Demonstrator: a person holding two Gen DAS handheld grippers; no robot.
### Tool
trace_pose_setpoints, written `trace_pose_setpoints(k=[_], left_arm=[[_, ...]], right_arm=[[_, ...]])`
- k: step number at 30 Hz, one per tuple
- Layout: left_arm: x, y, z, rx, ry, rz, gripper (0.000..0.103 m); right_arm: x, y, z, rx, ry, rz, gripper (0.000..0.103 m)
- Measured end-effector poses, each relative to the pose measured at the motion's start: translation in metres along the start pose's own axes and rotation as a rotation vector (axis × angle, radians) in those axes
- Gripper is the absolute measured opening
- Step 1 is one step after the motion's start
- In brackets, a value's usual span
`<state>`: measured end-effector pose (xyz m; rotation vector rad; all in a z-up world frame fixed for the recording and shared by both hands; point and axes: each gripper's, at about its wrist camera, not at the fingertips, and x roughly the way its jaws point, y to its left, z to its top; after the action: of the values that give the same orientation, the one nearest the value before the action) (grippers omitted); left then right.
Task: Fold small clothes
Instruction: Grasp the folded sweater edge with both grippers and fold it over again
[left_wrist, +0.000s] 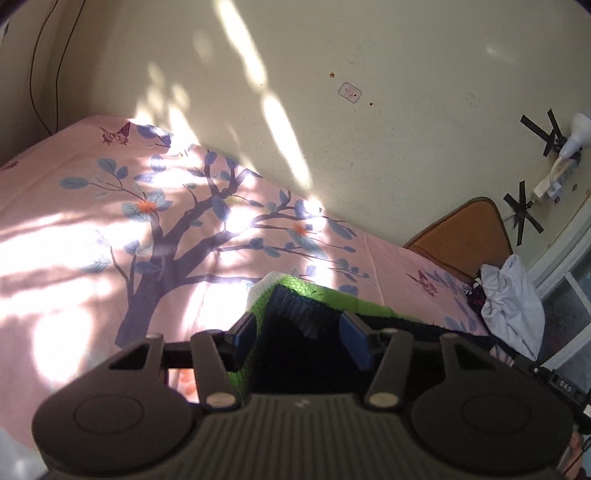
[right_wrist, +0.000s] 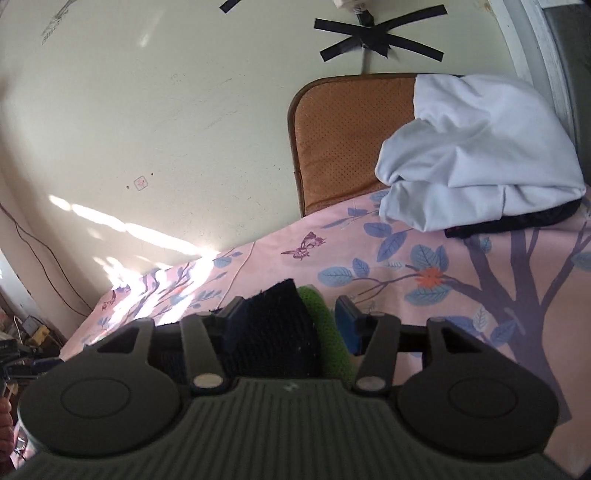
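Observation:
A small black knitted garment (left_wrist: 295, 306) with a bright green edge (left_wrist: 354, 299) lies on the pink tree-print bedsheet (left_wrist: 92, 206). My left gripper (left_wrist: 300, 338) is right over it. Its blue pads stand apart with the black cloth between them and do not squeeze it. In the right wrist view the same garment (right_wrist: 277, 314) and its green rim (right_wrist: 328, 325) bunch up between the blue pads of my right gripper (right_wrist: 291, 326). That gripper is also open, with a small gap beside the right pad. The near part of the garment is hidden under both grippers.
A crumpled white garment (right_wrist: 476, 147) lies on a dark one (right_wrist: 517, 221) at the bed's far end, against an orange-brown cushion (right_wrist: 343, 140). The cream wall (left_wrist: 332, 147) runs along the bed's far side. Sunlit sheet stretches to the left of the garment.

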<state>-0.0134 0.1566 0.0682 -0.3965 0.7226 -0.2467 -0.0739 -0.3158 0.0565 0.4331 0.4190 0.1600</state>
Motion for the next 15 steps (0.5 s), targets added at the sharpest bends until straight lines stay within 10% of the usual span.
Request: trace_pose_setpoints(k=[3,4,5,11,15], left_arm=[[0.013,-0.002,-0.003,0.020,0.025,0.031,0.047],[0.021,-0.002,-0.005,0.032,0.043,0.052,0.045],[0.027,-0.003,-0.007,0.048,0.063,0.083,0.035],[0.048,0.004,-0.022,0.133,0.105,0.174,0.032],[0.028,-0.003,-0.017,0.160,0.058,0.198,0.033]], right_arm=[[0.013,0.010,-0.014,-0.023,0.055,-0.026,0.055],[0.020,0.011,-0.019,-0.039,0.090,-0.039,0.014],[0.027,0.012,-0.026,-0.046,0.139,-0.049,0.009],[0.005,0.002,-0.051,-0.024,0.117,-0.083,0.011],[-0.010,-0.006,-0.041,0.036,0.056,-0.075,0.043]])
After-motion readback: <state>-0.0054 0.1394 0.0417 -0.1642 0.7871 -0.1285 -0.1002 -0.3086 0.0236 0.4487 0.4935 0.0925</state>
